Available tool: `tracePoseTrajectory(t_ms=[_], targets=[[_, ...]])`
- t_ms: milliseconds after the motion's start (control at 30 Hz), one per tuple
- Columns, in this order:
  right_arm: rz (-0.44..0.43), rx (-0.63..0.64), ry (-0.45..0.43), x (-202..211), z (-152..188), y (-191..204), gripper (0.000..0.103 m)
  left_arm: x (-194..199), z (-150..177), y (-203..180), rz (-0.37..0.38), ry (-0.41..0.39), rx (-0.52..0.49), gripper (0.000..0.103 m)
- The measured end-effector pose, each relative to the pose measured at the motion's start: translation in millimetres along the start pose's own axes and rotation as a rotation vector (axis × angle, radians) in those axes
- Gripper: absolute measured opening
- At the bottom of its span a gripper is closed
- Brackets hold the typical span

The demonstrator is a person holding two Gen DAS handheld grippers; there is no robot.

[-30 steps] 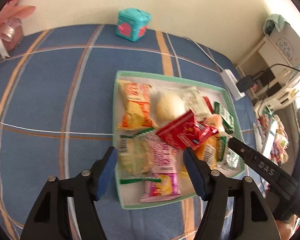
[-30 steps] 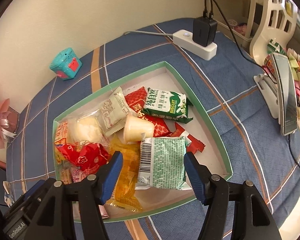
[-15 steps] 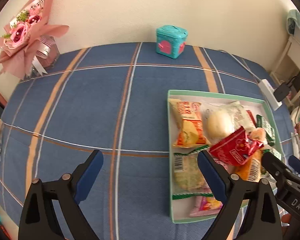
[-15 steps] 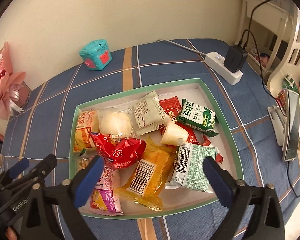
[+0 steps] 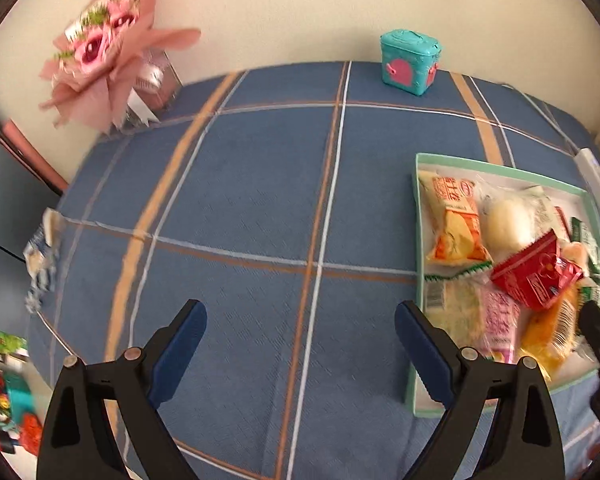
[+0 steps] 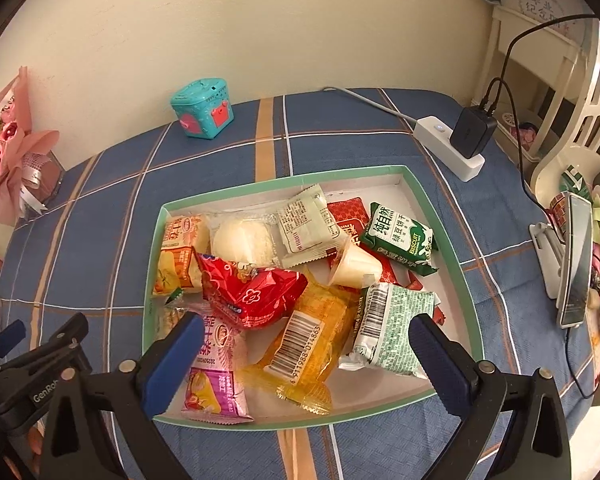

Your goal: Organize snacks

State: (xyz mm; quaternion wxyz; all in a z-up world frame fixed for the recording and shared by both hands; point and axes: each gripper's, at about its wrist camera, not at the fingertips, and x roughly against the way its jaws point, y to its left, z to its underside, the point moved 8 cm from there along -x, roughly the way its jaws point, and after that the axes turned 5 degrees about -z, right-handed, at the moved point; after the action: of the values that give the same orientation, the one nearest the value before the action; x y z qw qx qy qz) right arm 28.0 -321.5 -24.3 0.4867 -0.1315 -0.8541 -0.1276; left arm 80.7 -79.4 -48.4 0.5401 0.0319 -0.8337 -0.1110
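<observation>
Both grippers gape wide, holding nothing: left gripper has swung off the green-rimmed cardboard tray to bare blue plaid table; right gripper pulled back, w/ jaws spread wider. Snack packets lie heaped in tray. Prob. done, or regrouping betw. picks.

bright even light, fisheye-bent edges, left view blurred.
</observation>
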Motion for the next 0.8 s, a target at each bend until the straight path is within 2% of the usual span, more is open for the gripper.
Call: tracePoseTrajectory(t_ms=[133, 500, 800], targets=[[-0.001, 0.013, -0.002, 8, 9, 8, 0.103, 8, 7, 9, 0.030, -0.011, 0.005, 0.095], [-0.002, 0.042, 0.027, 21, 56, 24, 0.103, 35, 38, 18, 0.049, -0.080, -0.063, 0.095], [0.006, 0.047, 0.016, 25, 55, 25, 0.103, 36, 42, 23, 0.081, -0.079, -0.051, 0.095]])
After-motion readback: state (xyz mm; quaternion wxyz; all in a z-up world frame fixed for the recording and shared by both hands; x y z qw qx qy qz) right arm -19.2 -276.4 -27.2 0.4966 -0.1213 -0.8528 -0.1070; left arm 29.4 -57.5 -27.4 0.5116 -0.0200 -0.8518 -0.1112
